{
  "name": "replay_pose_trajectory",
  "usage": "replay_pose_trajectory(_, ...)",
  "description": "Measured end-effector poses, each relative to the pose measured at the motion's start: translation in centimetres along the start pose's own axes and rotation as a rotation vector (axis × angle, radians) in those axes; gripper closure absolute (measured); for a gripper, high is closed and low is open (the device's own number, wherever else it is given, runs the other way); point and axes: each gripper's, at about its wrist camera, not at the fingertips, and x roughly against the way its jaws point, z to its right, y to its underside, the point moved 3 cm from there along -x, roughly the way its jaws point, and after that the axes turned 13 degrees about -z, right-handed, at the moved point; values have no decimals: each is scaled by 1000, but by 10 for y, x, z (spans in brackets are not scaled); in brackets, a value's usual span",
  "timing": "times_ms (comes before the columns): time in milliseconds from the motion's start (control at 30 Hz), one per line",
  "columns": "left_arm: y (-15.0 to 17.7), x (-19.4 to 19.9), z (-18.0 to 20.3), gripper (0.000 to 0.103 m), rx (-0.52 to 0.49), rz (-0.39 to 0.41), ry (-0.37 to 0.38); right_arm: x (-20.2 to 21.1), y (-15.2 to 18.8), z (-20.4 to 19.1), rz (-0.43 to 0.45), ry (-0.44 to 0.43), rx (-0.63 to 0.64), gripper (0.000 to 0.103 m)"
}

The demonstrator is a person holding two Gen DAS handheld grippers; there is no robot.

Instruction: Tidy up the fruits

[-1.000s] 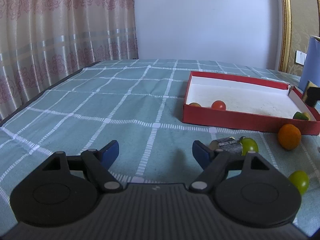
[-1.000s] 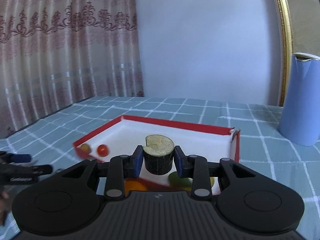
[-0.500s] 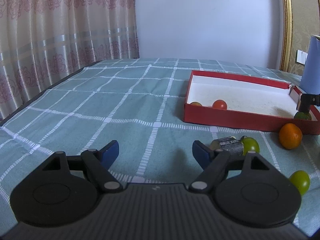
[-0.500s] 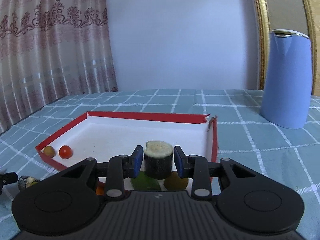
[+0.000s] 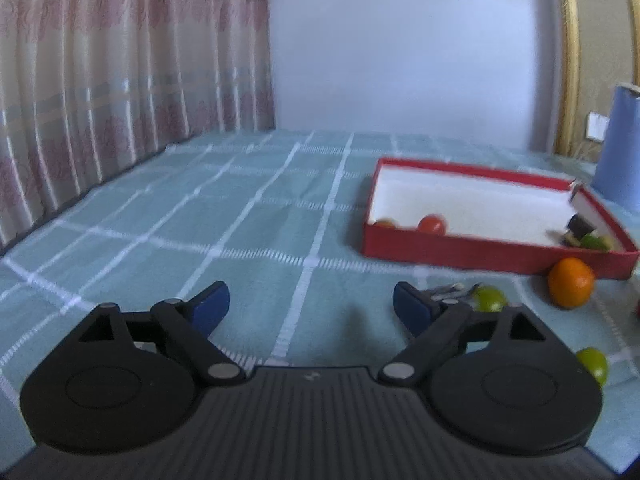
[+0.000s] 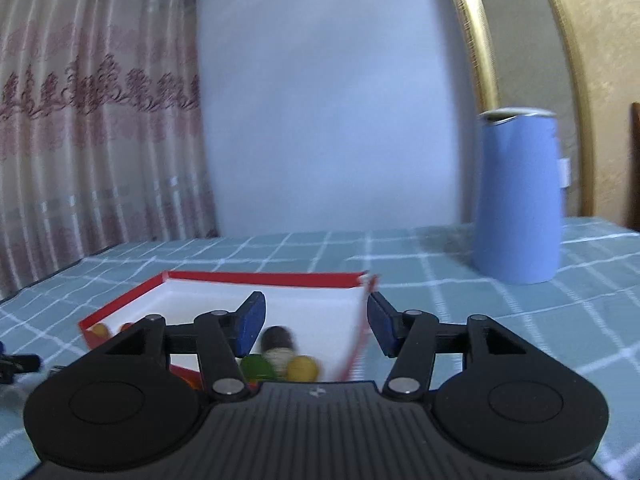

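A red box with a white floor (image 5: 472, 248) lies on the checked cloth. In it are a red tomato (image 5: 432, 224), a small brownish fruit (image 5: 385, 223), a green fruit (image 5: 596, 241) and a dark cut piece (image 5: 580, 224). My right gripper (image 6: 316, 322) is open and empty above the box's near corner, over the dark piece (image 6: 276, 340), a green fruit (image 6: 258, 366) and a yellow fruit (image 6: 304, 367). My left gripper (image 5: 310, 306) is open and empty over the cloth. Outside the box lie an orange (image 5: 570, 282), two green fruits (image 5: 490, 299) (image 5: 594, 364) and a metallic item (image 5: 448, 291).
A tall blue jug (image 6: 518, 196) stands behind the box on the right. A curtain (image 5: 120, 80) hangs along the table's left edge. A gold frame (image 6: 480, 60) leans on the wall behind.
My right gripper has opened and let go of the dark cut piece, which now lies in the box's near corner. The left gripper has barely moved.
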Motion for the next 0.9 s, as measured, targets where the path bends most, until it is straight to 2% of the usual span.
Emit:
replay_pose_trajectory(67, 3, 15, 8, 9, -39, 57, 37, 3, 2, 15, 14, 12, -42, 47)
replay_pose_trajectory(167, 13, 43, 27, 2, -102, 113, 144, -3, 3, 34, 8, 5, -126, 47)
replay_pose_trajectory(267, 28, 67, 51, 2, -199, 161, 206, -8, 5, 43, -14, -3, -175, 47)
replay_pose_trajectory(400, 42, 76, 78, 5, -291, 167, 273, -8, 6, 44, -7, -14, -178, 47)
replay_pose_trajectory(433, 44, 75, 86, 7, -313, 158, 273, -6, 8, 45, -4, -18, -179, 47)
replay_pose_trajectory(500, 46, 68, 99, 17, -335, 124, 282, -4, 9, 46, 0, -21, -181, 47)
replay_pose_trajectory(633, 47, 54, 114, 23, -365, 49, 282, -3, 9, 46, -1, -31, -179, 47)
replay_pose_trajectory(767, 46, 44, 122, 37, -384, 8, 289, -3, 8, 45, 1, -42, -176, 47)
replay_pose_trajectory(900, 43, 32, 129, 42, -389, -56, 286, -2, 8, 47, 9, -46, -181, 47)
